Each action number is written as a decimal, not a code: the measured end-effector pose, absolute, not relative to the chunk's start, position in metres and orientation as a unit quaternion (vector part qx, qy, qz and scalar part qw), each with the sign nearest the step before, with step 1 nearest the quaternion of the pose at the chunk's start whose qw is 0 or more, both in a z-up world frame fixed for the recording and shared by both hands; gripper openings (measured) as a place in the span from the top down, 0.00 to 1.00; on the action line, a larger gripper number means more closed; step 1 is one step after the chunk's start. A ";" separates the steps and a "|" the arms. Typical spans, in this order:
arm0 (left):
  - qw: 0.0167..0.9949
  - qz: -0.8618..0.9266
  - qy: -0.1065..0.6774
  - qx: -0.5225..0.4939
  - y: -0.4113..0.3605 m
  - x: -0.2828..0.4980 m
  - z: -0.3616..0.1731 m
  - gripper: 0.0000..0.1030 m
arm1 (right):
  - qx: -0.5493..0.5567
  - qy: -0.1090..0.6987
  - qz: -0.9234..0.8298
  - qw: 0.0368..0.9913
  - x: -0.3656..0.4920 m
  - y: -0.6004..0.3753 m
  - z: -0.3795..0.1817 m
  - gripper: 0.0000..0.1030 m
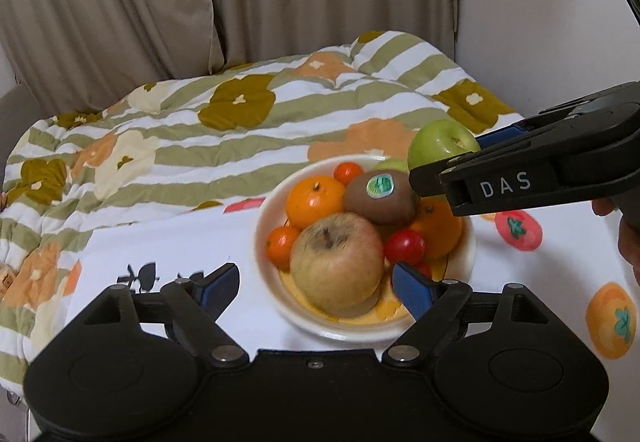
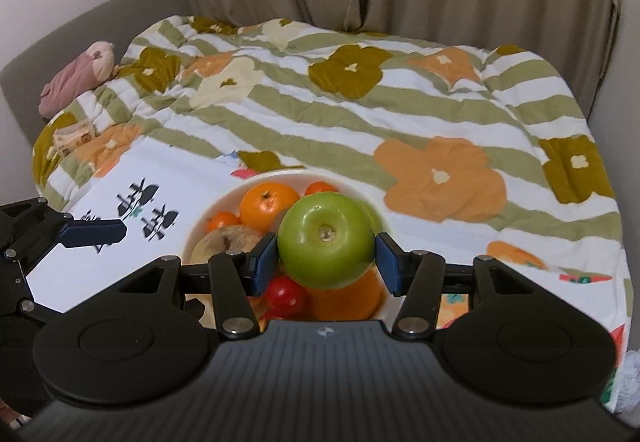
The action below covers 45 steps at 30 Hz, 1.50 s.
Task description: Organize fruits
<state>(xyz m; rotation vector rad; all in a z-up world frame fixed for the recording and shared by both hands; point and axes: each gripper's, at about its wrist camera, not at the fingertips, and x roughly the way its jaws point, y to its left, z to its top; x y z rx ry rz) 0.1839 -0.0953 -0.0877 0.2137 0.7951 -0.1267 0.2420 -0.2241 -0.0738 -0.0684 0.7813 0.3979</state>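
gripping green apple (image 2: 326,240) in right claw (image 2: 326,254) above bowl (image 1: 466,262) | left claw (image 1: 314,288) released, empty

Green apple (image 2: 326,240): glossy, stem end faced the right wrist camera, clamped between blue pads (image 2: 265,262) above the bowl (image 1: 267,220). Bowl: white, shallow, sat on printed cloth. Inside: dull yellow-brown apple (image 1: 335,262) at 6 o'clock, orange (image 1: 314,201) at 10, stickered kiwi (image 1: 380,196) at 12, second orange (image 1: 440,232) at 3, red tomato (image 1: 405,246) near centre, small orange tomatoes at 8 (image 1: 282,244) and 11 (image 1: 347,172).
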 end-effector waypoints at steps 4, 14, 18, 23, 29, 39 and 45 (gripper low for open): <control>0.910 -0.060 0.396 0.104 -0.089 0.178 -0.093 0.15 | -0.032 0.391 0.201 0.898 0.231 -0.216 -0.082 0.34; 0.901 -0.056 0.416 0.106 -0.075 0.155 -0.107 0.15 | -0.047 0.414 0.221 0.882 0.205 -0.193 -0.101 0.34; 0.902 -0.051 0.417 0.100 -0.069 0.149 -0.108 0.15 | -0.058 0.403 0.217 0.887 0.203 -0.187 -0.105 0.26; 0.902 -0.050 0.417 0.097 -0.067 0.144 -0.108 0.15 | -0.069 0.398 0.210 0.891 0.200 -0.182 -0.105 0.20; 0.903 -0.056 0.416 0.091 -0.067 0.134 -0.105 0.15 | -0.060 0.397 0.196 0.895 0.191 -0.188 -0.100 0.20; 0.918 -0.080 0.384 0.059 -0.071 0.107 -0.072 0.15 | -0.045 0.360 0.153 0.919 0.150 -0.203 -0.054 0.13; 0.932 -0.085 0.348 0.053 -0.071 0.076 -0.035 0.15 | -0.023 0.331 0.116 0.936 0.109 -0.222 -0.015 0.09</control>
